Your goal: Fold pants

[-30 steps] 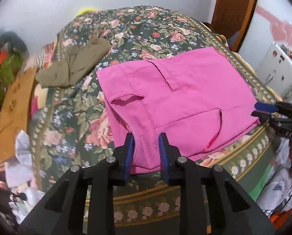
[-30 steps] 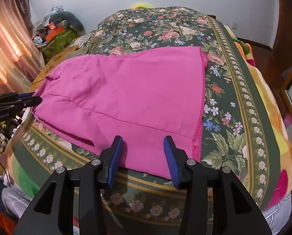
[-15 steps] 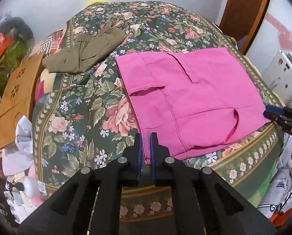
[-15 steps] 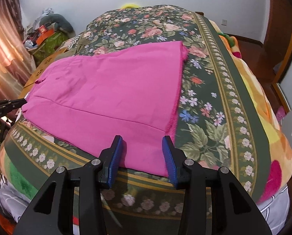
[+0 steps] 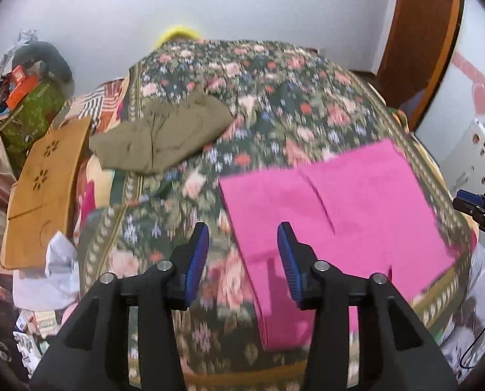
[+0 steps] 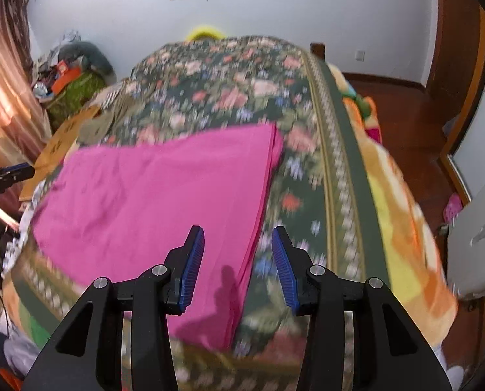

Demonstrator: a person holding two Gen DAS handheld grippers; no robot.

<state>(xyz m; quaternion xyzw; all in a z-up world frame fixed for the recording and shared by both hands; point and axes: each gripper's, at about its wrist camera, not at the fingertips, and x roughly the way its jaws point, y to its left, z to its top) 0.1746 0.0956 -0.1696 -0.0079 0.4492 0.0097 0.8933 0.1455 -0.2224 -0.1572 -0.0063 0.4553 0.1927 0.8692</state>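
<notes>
The pink pants (image 5: 333, 215) lie folded flat on the floral bedspread (image 5: 275, 97) near its front edge; they also show in the right wrist view (image 6: 157, 195). My left gripper (image 5: 244, 260) is open and empty, raised above the pants' left edge. My right gripper (image 6: 237, 264) is open and empty, raised above the pants' right edge. Each gripper's tip shows at the side of the other's view, the right gripper (image 5: 470, 200) and the left gripper (image 6: 11, 176). Both views are motion-blurred.
Olive-green pants (image 5: 157, 137) lie folded at the back left of the bed. A cardboard board (image 5: 43, 192) and clutter (image 5: 24, 104) stand left of the bed. A white appliance (image 6: 480, 238) and a wooden door frame (image 5: 418, 42) are on the right.
My left gripper was shut on the pants' corner half a second ago and has opened and let go. Both grippers have lifted and pulled back from the pants.
</notes>
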